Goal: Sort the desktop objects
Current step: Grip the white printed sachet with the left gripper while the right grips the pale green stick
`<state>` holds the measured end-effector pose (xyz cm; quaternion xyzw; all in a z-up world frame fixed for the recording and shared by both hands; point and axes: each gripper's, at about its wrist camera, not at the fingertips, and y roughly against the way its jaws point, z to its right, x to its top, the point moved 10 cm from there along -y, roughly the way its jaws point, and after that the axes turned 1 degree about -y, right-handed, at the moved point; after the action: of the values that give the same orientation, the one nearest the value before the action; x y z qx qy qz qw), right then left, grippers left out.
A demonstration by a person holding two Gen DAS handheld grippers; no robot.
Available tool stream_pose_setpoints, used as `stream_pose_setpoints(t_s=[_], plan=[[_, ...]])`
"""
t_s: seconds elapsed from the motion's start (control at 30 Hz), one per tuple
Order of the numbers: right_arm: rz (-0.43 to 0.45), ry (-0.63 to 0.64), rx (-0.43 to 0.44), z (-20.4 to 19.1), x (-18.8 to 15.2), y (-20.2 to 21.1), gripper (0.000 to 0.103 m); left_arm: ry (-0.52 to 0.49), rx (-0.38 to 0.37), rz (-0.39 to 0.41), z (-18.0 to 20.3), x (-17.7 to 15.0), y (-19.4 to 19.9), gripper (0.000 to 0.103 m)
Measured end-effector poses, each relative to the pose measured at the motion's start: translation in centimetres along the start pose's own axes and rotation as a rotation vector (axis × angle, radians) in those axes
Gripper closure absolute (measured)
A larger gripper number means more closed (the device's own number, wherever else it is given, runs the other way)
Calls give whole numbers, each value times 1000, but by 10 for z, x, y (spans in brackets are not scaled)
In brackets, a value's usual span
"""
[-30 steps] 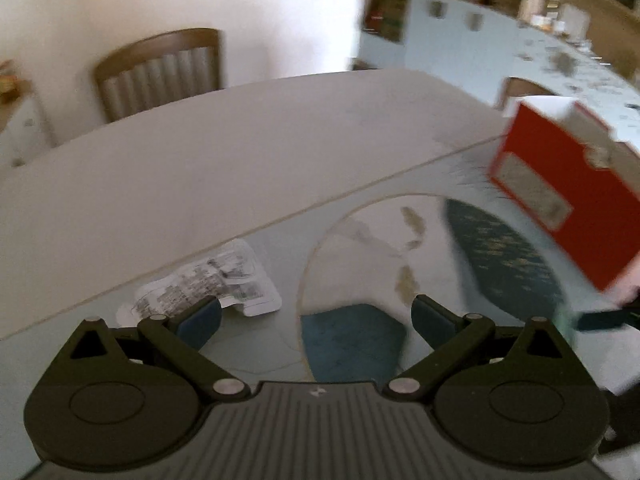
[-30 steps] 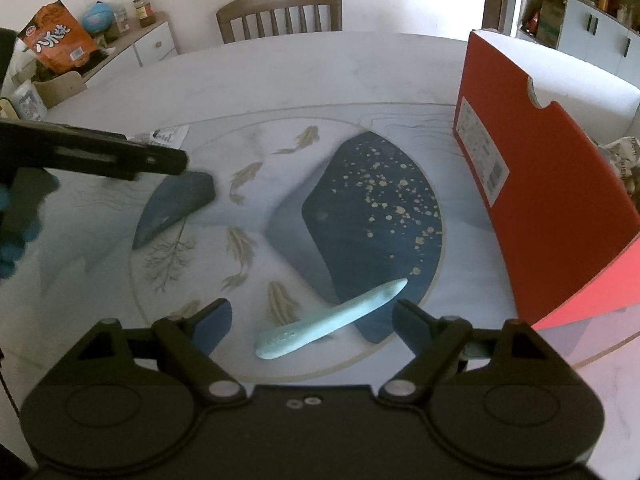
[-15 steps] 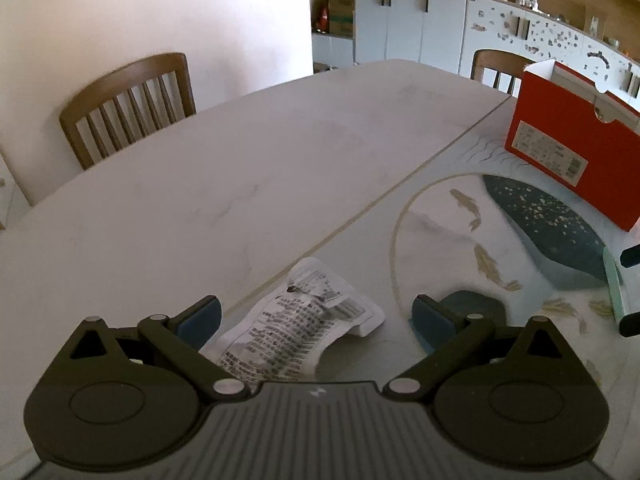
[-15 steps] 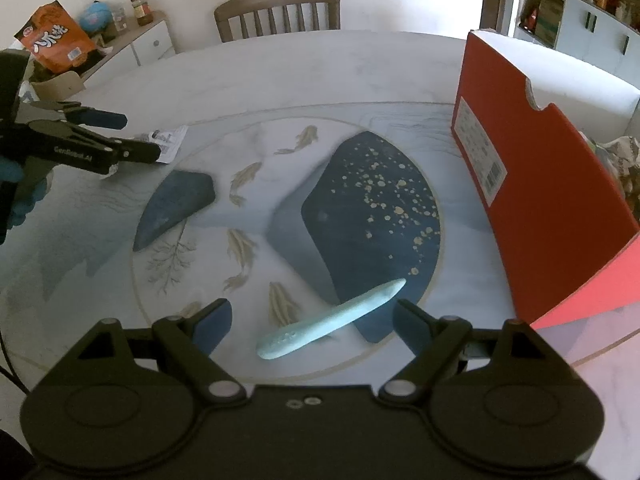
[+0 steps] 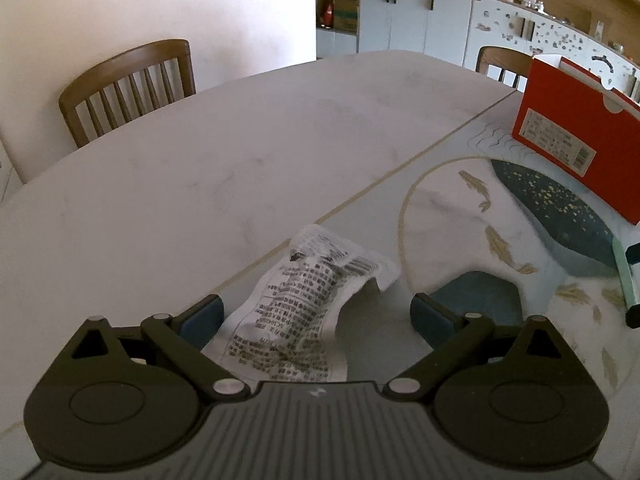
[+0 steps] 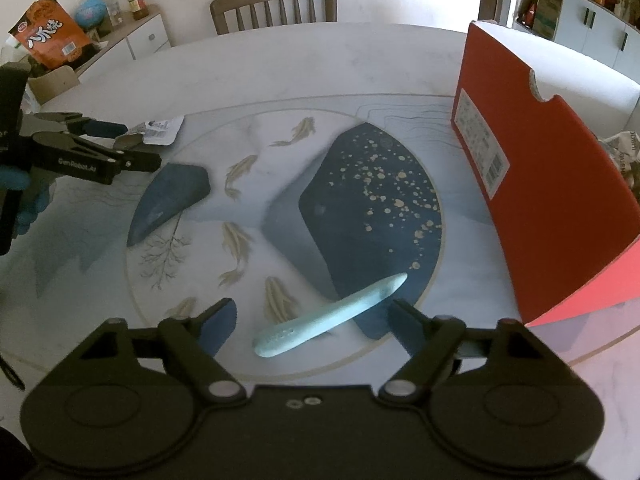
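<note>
Left gripper (image 5: 316, 312) spread wide, fingers well apart, with a crumpled printed packet (image 5: 308, 312) lying on the table (image 5: 200, 184) between them; blue pads (image 5: 200, 318) close to the packet's left edge on one side, well clear of it on the other, contact not possible to confirm. Nothing clamped. Same gripper (image 6: 120, 148) visible from the right wrist at the far left, low over the packet (image 6: 160, 130), held by a blue-gloved hand (image 6: 28, 196). Right gripper (image 6: 310, 322) likewise open wide, holding nothing, fingers flanking a pale blue-green pointed stick (image 6: 328, 316) that lies flat and slanted on the patterned mat (image 6: 280, 200), thick end toward the camera, tip reaching onto the dark speckled patch; pads apart from it on both sides. Same stick (image 5: 622, 268) just visible at the right edge of the left view. Red box (image 6: 540, 200) standing on the table's right side, label on the end facing the mat, open at the top, something crumpled and printed inside it. Same box (image 5: 576, 140) in the left view, beyond the mat. Wooden chair (image 6: 276, 4) at the table's far edge, orange snack bag (image 6: 50, 32) on a side cabinet at upper left.
</note>
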<state>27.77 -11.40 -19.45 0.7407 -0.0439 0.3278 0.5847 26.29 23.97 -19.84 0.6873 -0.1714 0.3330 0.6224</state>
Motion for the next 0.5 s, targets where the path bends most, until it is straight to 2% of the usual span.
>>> stream_pose_setpoints(t_s=[0.27,0.5], plan=[[5,4,-17,5,0,0,30,-12,-14,-15,40,2,1,6],[7,12,-55,10,0,1,44,43,19,-54,46,12,-7,6]])
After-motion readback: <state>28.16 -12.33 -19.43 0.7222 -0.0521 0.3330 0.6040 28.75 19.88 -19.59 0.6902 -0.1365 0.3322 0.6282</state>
